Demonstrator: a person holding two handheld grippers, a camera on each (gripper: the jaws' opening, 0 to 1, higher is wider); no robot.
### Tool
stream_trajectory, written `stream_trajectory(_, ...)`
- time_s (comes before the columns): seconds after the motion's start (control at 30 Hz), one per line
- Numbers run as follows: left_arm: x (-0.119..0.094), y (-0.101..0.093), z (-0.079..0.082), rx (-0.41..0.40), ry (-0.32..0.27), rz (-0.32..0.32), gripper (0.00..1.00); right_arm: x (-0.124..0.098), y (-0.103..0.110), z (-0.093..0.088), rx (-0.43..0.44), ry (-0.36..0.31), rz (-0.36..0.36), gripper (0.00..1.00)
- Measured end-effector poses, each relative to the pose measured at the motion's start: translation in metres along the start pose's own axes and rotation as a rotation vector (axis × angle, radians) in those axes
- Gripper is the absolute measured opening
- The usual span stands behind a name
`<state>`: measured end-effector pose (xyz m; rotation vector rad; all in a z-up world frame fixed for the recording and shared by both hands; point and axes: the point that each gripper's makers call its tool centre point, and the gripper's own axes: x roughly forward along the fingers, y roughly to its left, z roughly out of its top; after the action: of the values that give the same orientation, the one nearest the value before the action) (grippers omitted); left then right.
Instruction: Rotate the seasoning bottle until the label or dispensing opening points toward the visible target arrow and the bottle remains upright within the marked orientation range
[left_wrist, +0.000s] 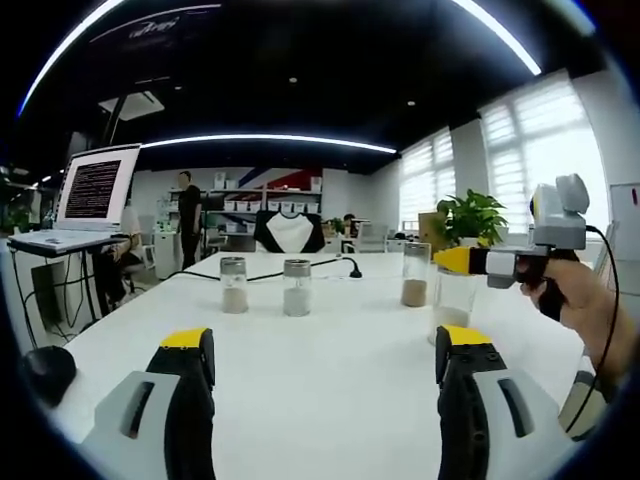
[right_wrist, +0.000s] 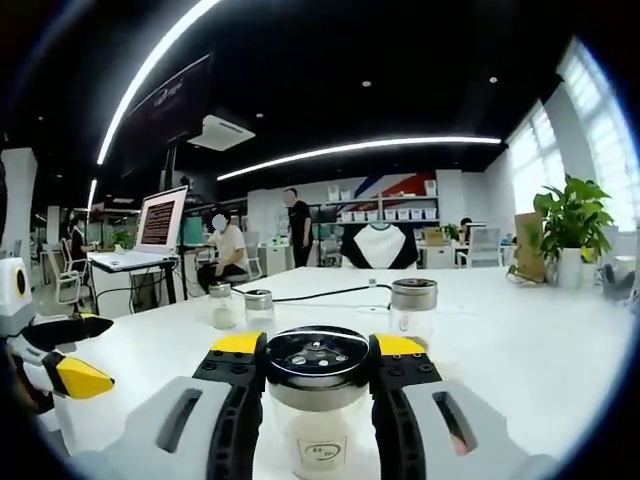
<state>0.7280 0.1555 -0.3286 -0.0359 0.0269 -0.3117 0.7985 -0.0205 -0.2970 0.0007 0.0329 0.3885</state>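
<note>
While the right gripper has its yellow-tipped jaws pressed on either side of the seasoning bottle, just under its black perforated lid, the turn should be slow and about the bottle's own axis, base flat on the white table. A small label faces back toward this gripper; I can make out no target arrow, so find it first. The left gripper hangs open over bare table, three other jars well ahead of it, free to steady the glass if it tips
</note>
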Motion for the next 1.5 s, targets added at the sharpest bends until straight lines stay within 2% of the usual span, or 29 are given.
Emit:
stream_trajectory(0.53,-0.001,0.004,0.0,-0.021,-0.004,0.003,0.97,-0.001,-0.001,-0.001,0.021,0.008,-0.022,0.4)
stream_trajectory(0.57,-0.001,0.004,-0.001,-0.018,-0.002,0.004,0.97,0.0,-0.001,-0.002,0.032,0.012,-0.018,0.41)
stream_trajectory(0.6,-0.001,0.004,-0.001,-0.016,-0.001,0.005,0.97,0.0,-0.002,-0.006,0.053,0.025,-0.019,0.45)
stream_trajectory(0.67,-0.001,0.004,-0.001,-0.017,0.0,0.004,0.97,-0.001,-0.004,-0.003,0.054,0.006,-0.02,0.55)
stream_trajectory(0.87,-0.001,0.005,-0.001,-0.017,0.0,0.007,0.97,-0.006,-0.006,0.006,0.035,0.0,-0.003,0.55)
stream_trajectory(1.1,-0.001,0.006,0.0,-0.014,-0.001,0.011,0.97,-0.009,-0.009,0.014,0.022,-0.003,0.041,0.55)
stream_trajectory(1.27,-0.001,0.007,0.0,-0.015,-0.001,0.013,0.97,-0.009,-0.002,0.017,-0.006,0.016,0.14,0.57)
stream_trajectory(1.37,-0.001,0.007,0.0,-0.014,-0.003,0.014,0.97,-0.008,-0.002,0.017,-0.034,0.029,0.174,0.6)
stream_trajectory(1.5,-0.001,0.007,-0.001,-0.016,-0.001,0.014,0.97,-0.009,0.002,0.015,-0.019,0.047,0.256,0.59)
